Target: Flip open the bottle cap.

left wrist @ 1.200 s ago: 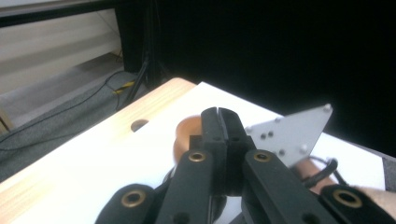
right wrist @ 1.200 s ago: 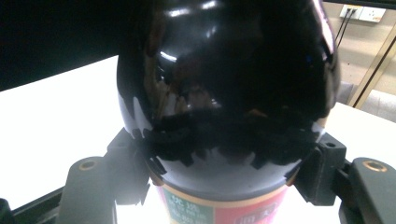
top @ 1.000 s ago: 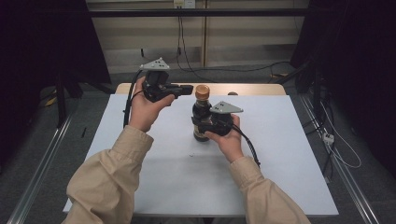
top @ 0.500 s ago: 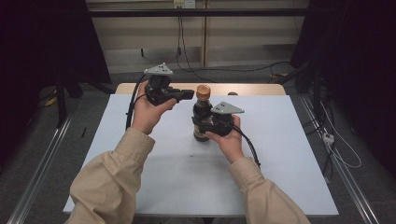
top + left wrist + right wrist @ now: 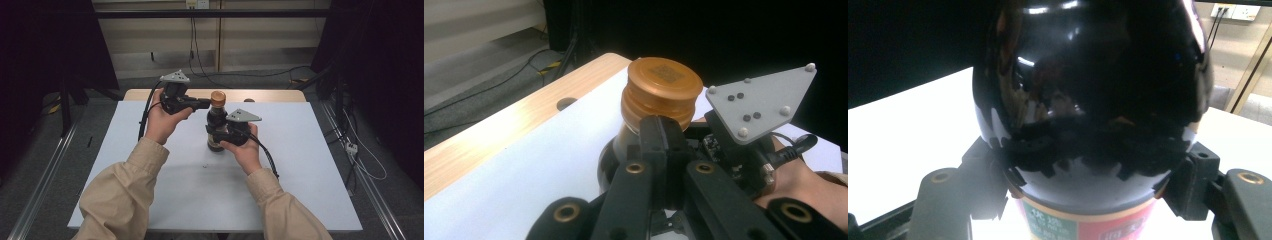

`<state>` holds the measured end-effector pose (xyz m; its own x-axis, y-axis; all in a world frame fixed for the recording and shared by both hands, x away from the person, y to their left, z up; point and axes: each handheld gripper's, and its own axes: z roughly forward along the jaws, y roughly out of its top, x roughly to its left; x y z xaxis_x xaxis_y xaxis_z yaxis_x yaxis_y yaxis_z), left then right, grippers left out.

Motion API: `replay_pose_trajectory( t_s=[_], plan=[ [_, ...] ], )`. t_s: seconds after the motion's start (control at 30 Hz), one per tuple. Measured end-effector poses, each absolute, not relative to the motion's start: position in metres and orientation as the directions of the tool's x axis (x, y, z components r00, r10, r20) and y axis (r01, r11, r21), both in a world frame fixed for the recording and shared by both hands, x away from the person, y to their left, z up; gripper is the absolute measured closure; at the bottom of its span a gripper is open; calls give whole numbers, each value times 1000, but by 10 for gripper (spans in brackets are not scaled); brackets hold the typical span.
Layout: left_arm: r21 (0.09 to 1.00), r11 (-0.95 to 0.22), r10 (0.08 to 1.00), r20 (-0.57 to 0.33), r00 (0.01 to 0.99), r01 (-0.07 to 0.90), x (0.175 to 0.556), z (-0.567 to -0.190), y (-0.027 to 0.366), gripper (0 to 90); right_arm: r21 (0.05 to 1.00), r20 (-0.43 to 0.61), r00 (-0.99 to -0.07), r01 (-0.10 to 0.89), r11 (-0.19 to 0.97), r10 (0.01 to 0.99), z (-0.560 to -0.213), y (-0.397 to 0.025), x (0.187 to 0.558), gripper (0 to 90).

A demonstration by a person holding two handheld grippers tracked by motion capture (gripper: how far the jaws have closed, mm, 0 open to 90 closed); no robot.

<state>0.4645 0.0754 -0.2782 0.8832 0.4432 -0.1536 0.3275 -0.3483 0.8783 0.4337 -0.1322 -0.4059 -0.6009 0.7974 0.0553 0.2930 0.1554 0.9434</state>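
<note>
Two grippers are working one dark bottle (image 5: 216, 131): the right gripper (image 5: 216, 134) is clamping its body while the left gripper (image 5: 204, 104), jaws together, is nearing the orange cap (image 5: 217, 97).

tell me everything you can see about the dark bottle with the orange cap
The bottle is dark, glossy and round-shouldered, glass or plastic by its shine, with a ribbed orange-brown screw cap and a red and green label low on its body. It stands upright on the white table, cap on. The right gripper clamps its body from both sides. The left gripper, jaws together, sits right at the cap; contact is unclear.
</note>
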Motion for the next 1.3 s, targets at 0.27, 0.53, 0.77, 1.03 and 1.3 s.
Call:
replay_pose_trajectory(
  t_s=[0.27,0.53,0.77,1.03,1.3],
  plan=[
    [882,-342,447,-151,882,325,465,-277,75,900,943,55,-601,293,155,797,-406,-132,434,310],
    [872,-371,451,-131,883,319,466,-273,71,900,944,63,-596,297,146,800,-406,-133,433,310],
    [875,-373,452,-121,884,311,464,-265,68,900,943,70,-597,301,143,800,-406,-134,434,310],
    [881,-359,451,-125,884,308,463,-264,67,900,942,73,-596,304,141,800,-406,-134,434,310],
    [880,-369,442,-116,889,299,464,-266,70,900,943,67,-599,298,145,798,-406,-133,434,310]
  ],
)
